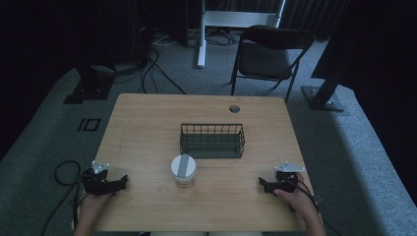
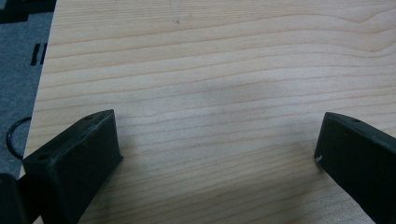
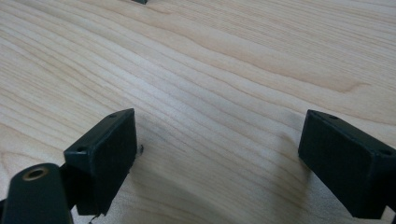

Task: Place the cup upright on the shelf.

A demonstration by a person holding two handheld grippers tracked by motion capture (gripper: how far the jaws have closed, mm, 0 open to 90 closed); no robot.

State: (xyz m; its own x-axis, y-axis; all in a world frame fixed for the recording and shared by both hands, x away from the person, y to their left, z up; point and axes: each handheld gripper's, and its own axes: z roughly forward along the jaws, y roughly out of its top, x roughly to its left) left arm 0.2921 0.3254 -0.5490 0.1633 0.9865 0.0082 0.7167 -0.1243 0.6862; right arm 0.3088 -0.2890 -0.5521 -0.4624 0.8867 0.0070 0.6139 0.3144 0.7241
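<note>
Between both sets of fingers, well apart from each, stands the white jar (image 1: 183, 170), untouched on the table (image 1: 147, 128). Left gripper (image 1: 123, 182) and right gripper (image 1: 262, 184) gape wide, empty. Wire basket (image 1: 212, 140) beyond holds nothing; all work remains.

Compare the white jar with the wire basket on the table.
The white jar is round, solid-walled and closed by a lid with a grey stripe; the wire basket is rectangular, dark, open-topped and see-through. The jar stands nearer the person, the basket behind it. Both rest upright on the wooden table, untouched.
</note>
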